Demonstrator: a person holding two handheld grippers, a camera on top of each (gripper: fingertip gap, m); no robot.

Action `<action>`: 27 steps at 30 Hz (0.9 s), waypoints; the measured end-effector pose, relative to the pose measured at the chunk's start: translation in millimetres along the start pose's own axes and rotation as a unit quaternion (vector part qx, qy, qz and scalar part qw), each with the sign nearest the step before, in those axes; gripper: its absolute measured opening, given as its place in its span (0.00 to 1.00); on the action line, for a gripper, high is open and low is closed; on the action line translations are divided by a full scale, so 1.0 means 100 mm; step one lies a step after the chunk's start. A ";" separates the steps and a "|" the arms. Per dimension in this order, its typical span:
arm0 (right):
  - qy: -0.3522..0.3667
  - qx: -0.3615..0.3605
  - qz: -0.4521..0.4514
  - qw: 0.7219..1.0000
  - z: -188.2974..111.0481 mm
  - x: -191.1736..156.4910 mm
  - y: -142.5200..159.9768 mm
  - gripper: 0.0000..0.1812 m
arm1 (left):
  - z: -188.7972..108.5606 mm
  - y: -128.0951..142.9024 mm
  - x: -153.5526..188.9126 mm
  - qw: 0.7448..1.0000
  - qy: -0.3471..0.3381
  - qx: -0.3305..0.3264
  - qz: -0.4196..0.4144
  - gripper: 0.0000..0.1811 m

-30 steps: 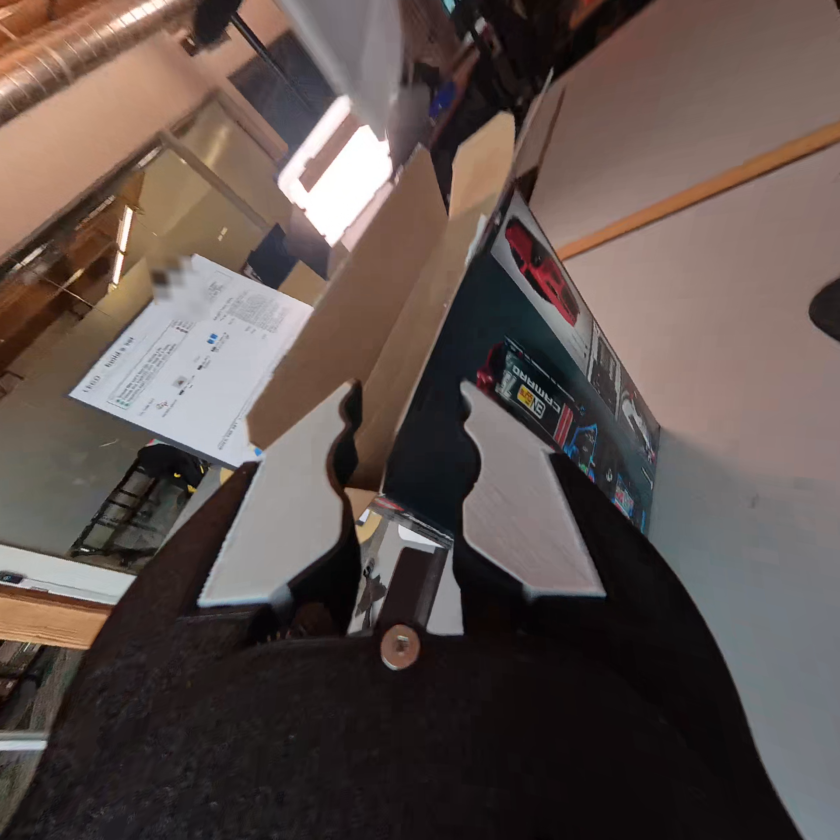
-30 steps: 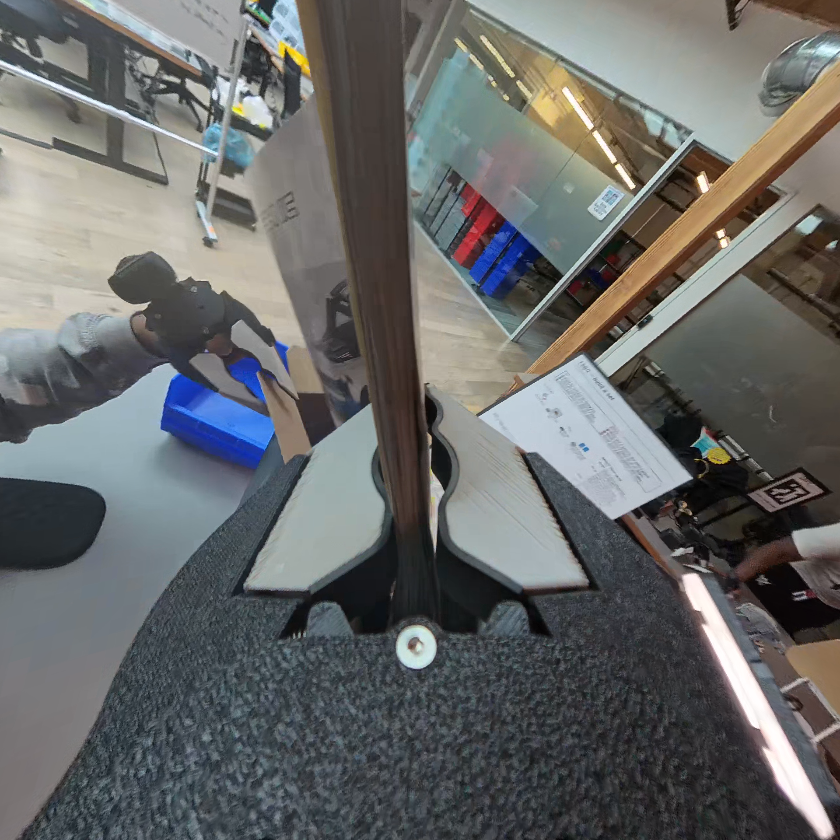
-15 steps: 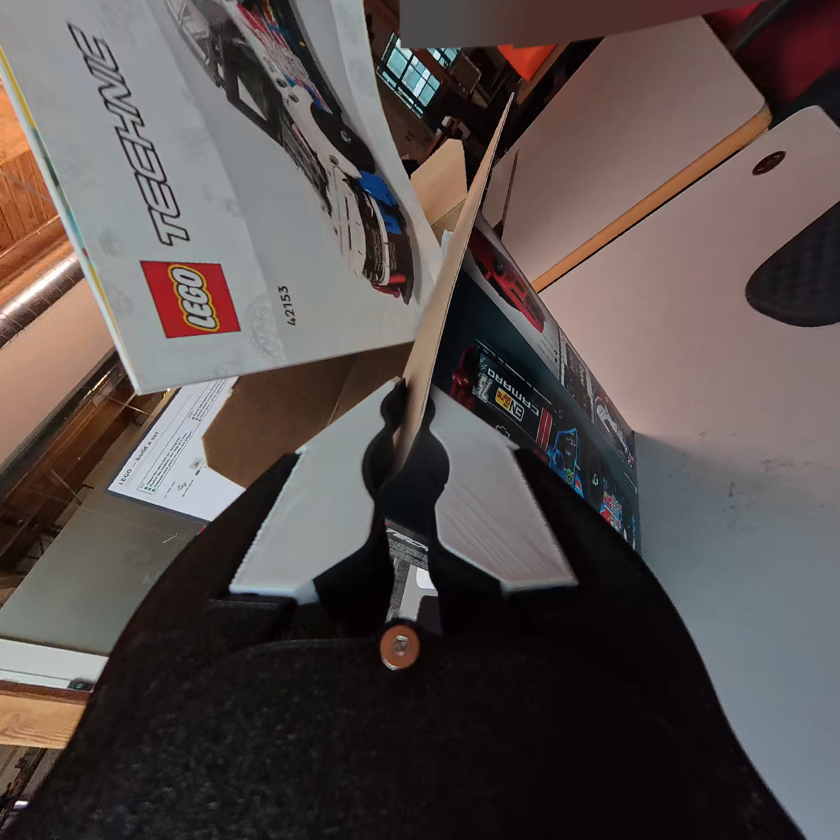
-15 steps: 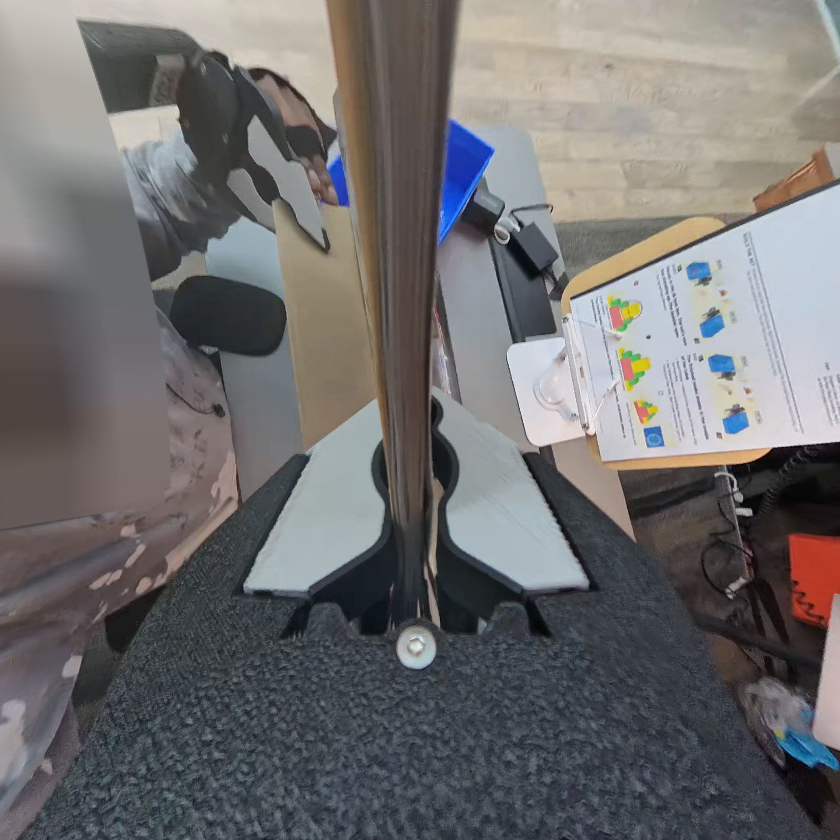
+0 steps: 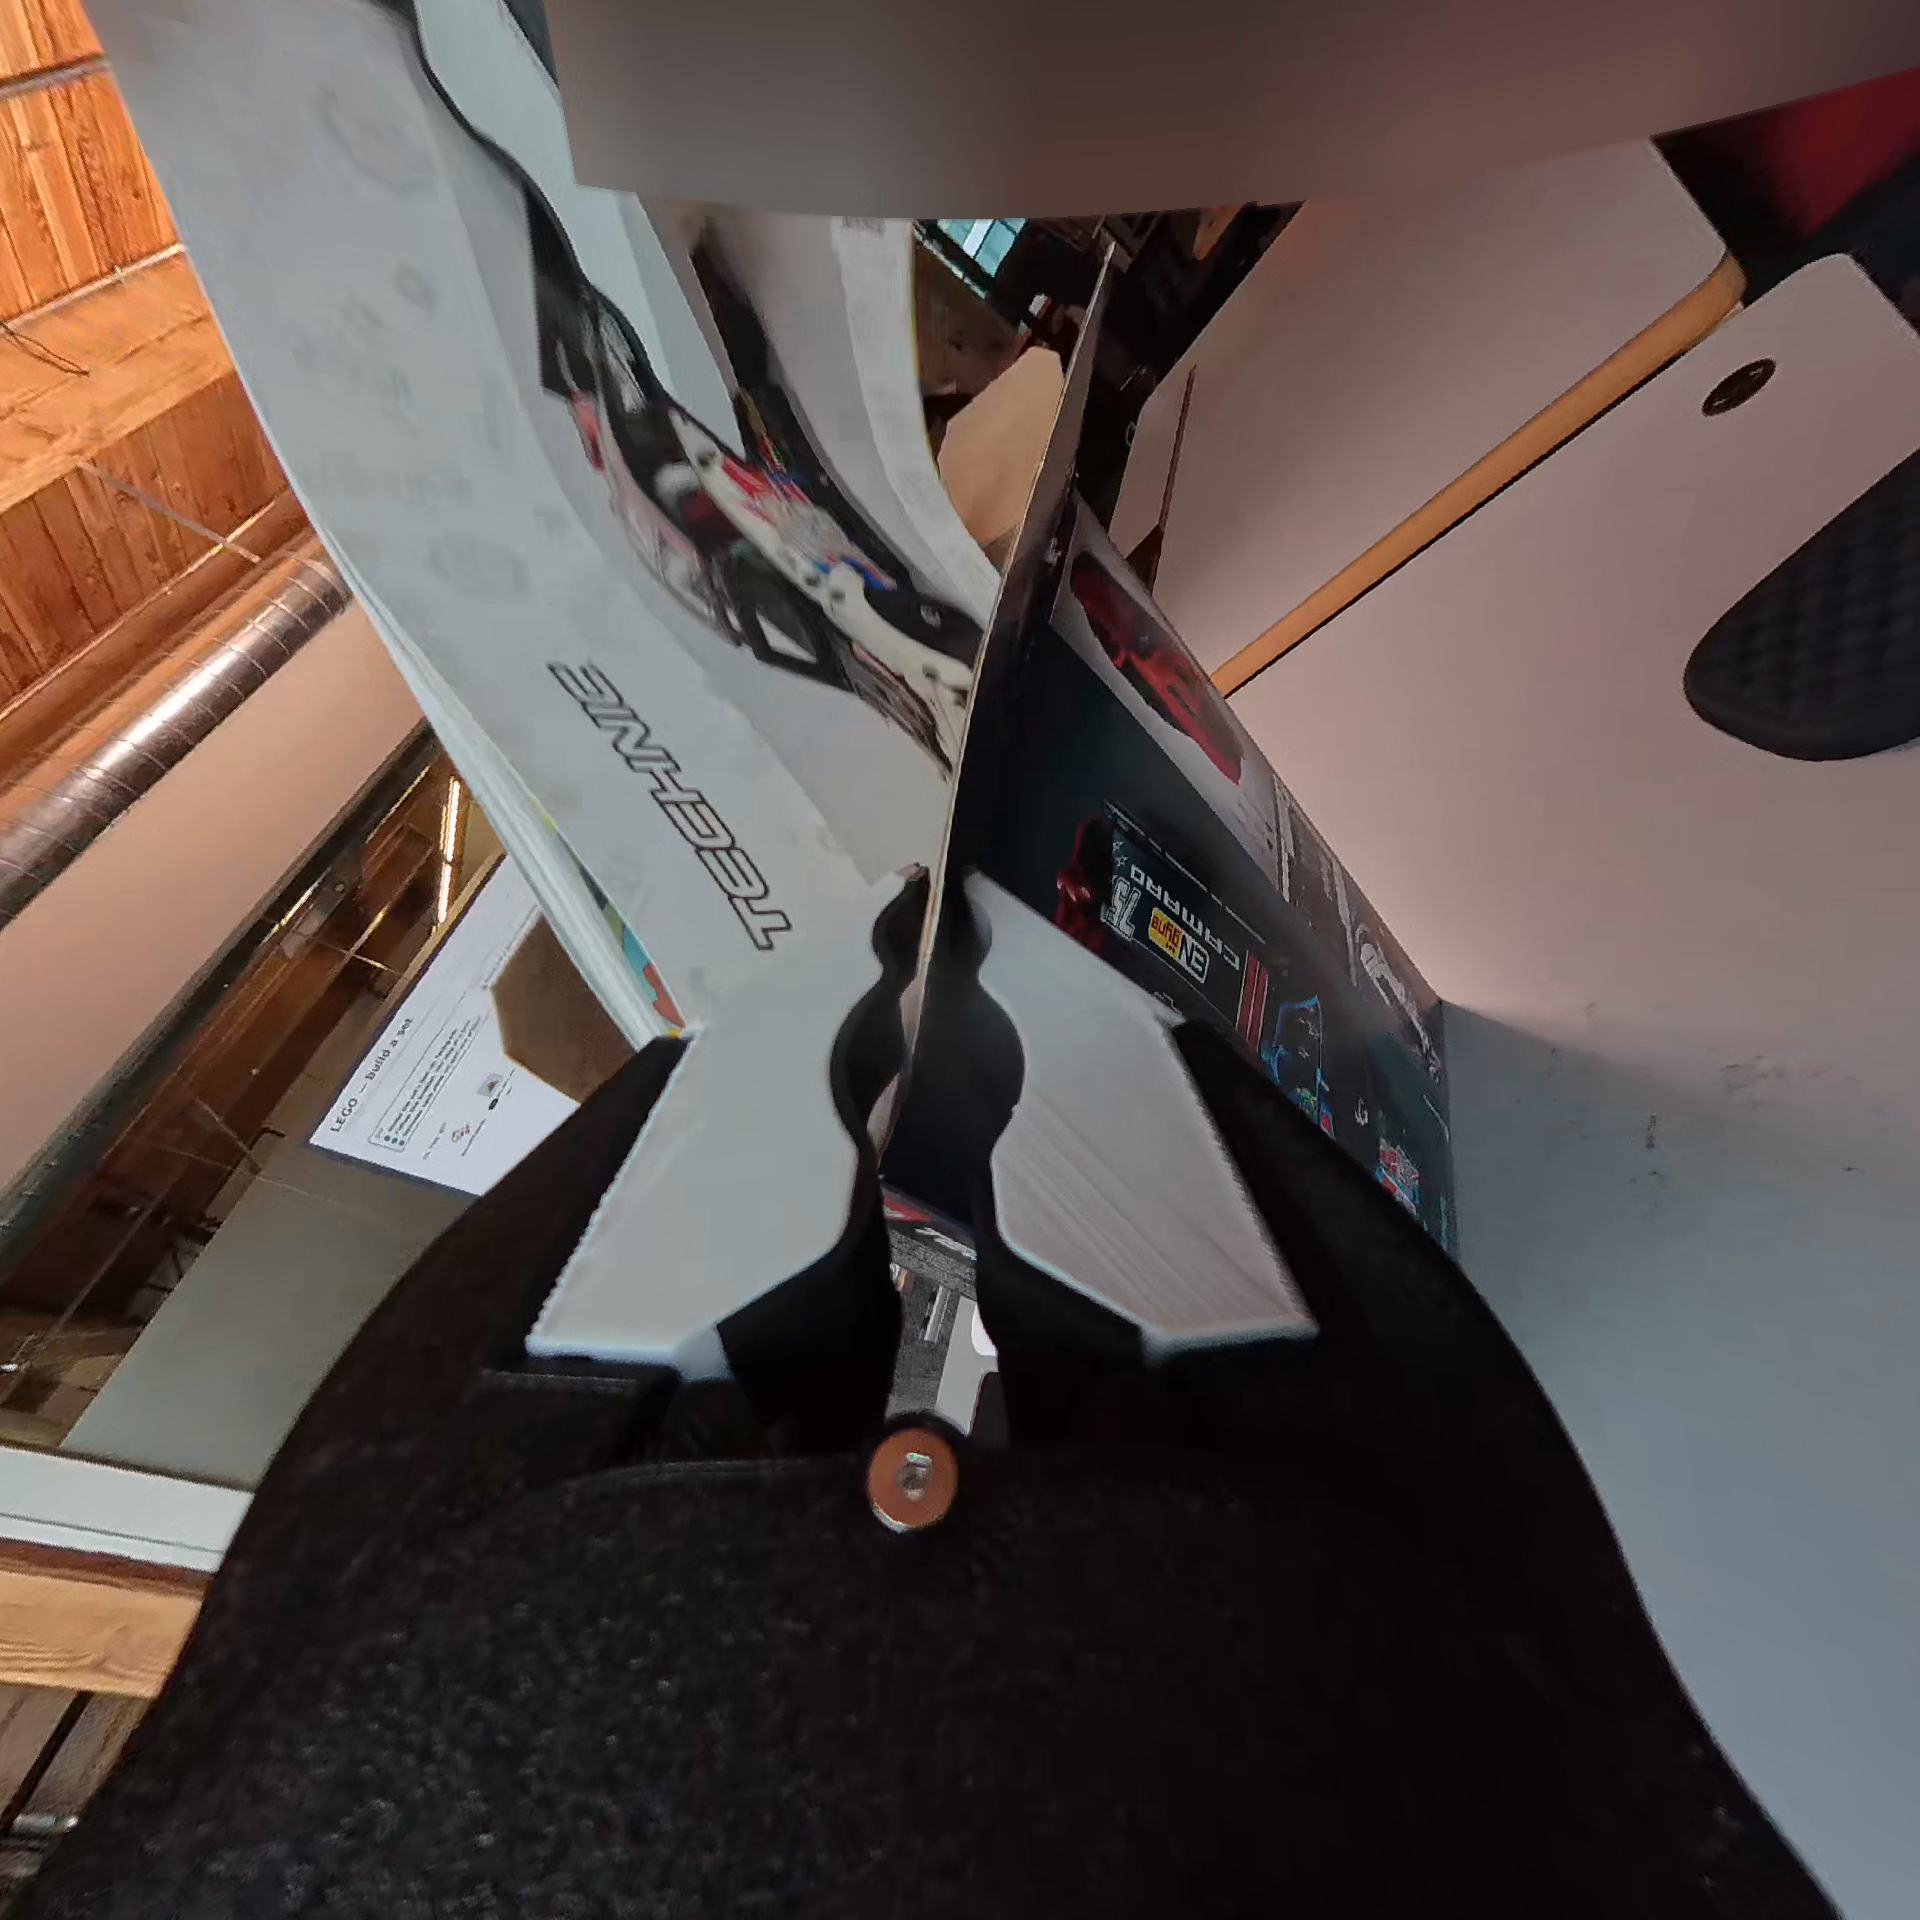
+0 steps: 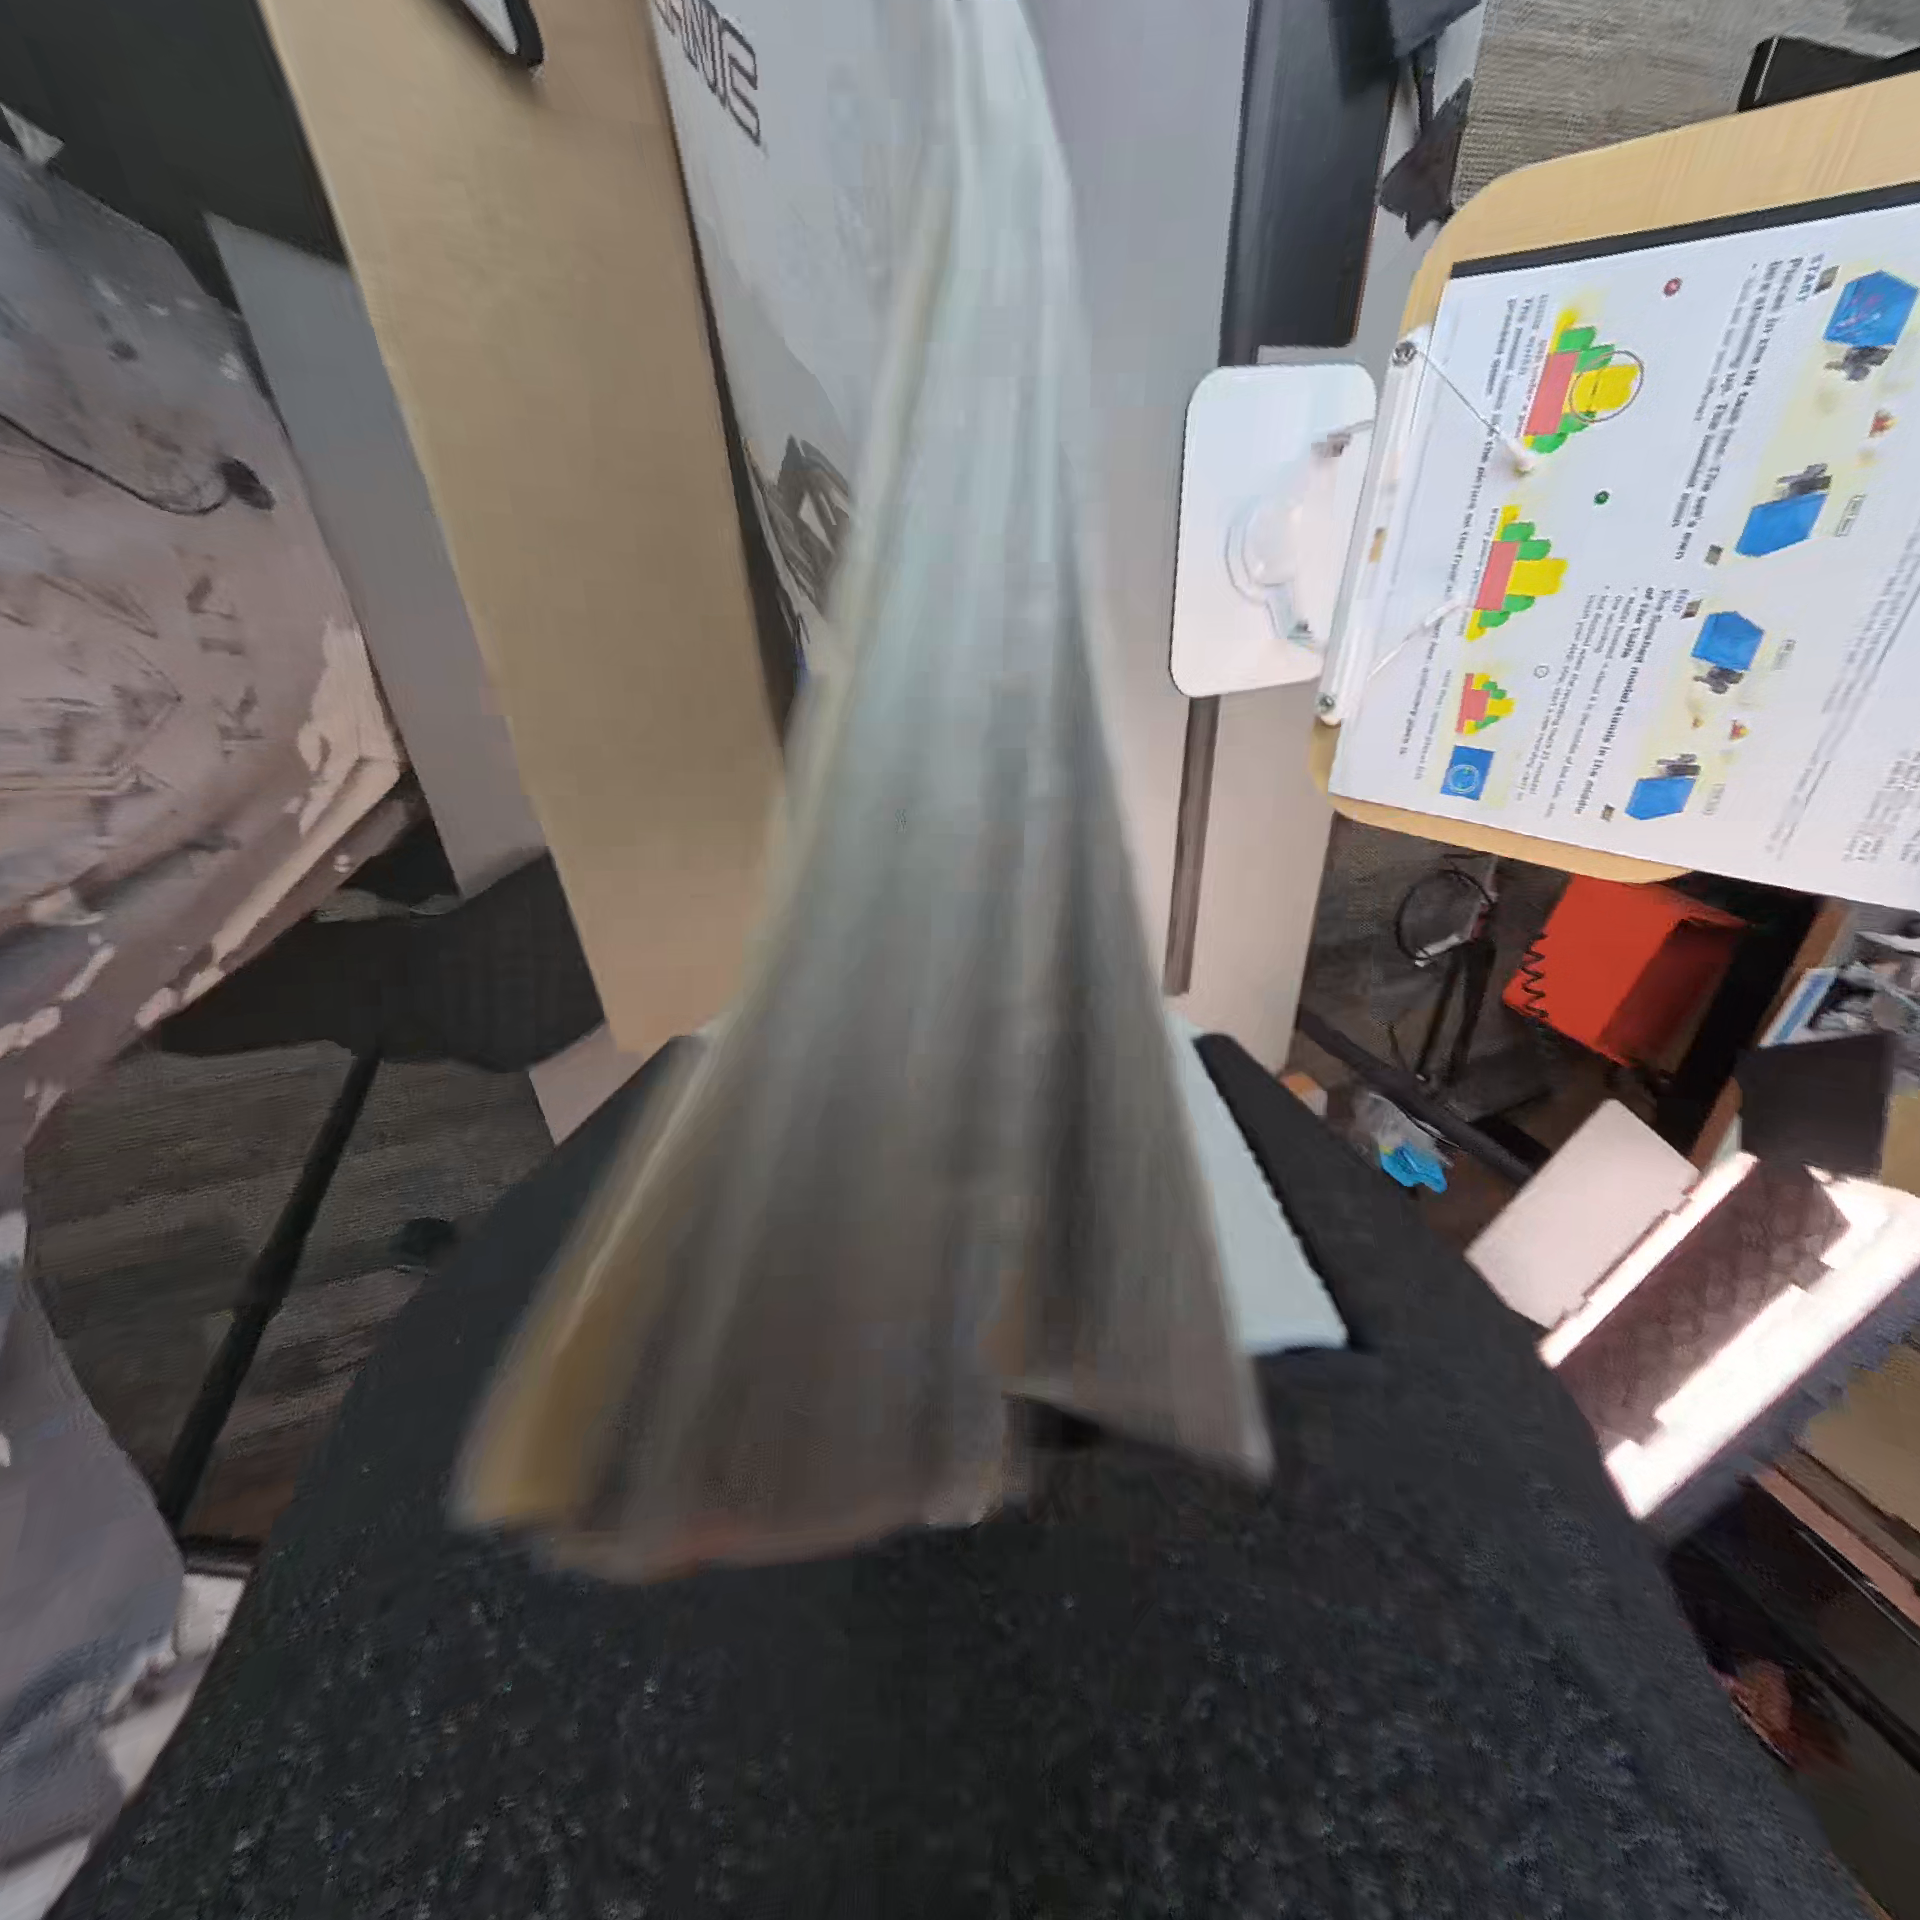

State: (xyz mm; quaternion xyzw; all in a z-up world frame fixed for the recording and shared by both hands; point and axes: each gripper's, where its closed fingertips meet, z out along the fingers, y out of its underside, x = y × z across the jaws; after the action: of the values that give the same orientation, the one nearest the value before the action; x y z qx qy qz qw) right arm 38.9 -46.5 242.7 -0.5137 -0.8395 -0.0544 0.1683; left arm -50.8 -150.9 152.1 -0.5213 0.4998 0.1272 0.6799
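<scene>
The left gripper (image 5: 940, 904) has its fingers (image 5: 1101, 1132) pressed together on the thin edge of a cardboard flap (image 5: 1023, 582), which runs from the fingertips up through the centre of the left wrist view. The flap belongs to a printed toy box (image 5: 1236, 914) whose dark side panel, with car pictures, extends to the right of centre and rests on the grey counter (image 5: 1662, 1195).

A grey instruction booklet (image 5: 582, 582) bends through the upper left of that view, its far end cut off by the frame top and by a blurred patch. Its printed car picture is smeared by motion.

In the right wrist view the same booklet (image 6: 935, 831) fills the centre as a blurred fan of pages, reaching from the frame top down over the right gripper (image 6: 1132, 1023). The pages hide all of one finger and most of the other; only a white strip of one finger (image 6: 1262, 1216) shows at centre right. Whether these fingers are clamped on the booklet or apart cannot be determined.

The brown inner face of the box flap (image 6: 540, 499) stands in the upper left of the right wrist view, beside the booklet. A clipboard with an illustrated sheet (image 6: 1662, 520) occupies the upper right, cut off at the edge. A black oval pad (image 5: 1829, 634) lies on the counter at the right edge of the left wrist view.
</scene>
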 end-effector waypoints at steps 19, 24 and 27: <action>-0.048 -0.199 -0.173 0.963 1.14 -0.20 -0.56 0.04 | 0.18 0.00 -0.08 1.000 -0.014 -0.002 -0.020 0.02; -0.050 -0.066 -0.176 0.981 0.88 -0.11 -0.64 0.12 | 0.16 0.14 -0.16 0.999 -0.012 0.009 -0.049 0.02; -0.084 -0.031 -0.162 0.983 0.96 -0.18 -0.62 0.03 | 0.17 0.14 -0.20 0.999 -0.014 0.007 -0.050 0.01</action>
State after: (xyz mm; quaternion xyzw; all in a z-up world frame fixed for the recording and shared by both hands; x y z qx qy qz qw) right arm -30.4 -65.2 151.8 -0.3785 -0.9208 -0.0633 0.0704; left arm -60.8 -123.4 159.4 -0.5388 0.4648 0.0964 0.6960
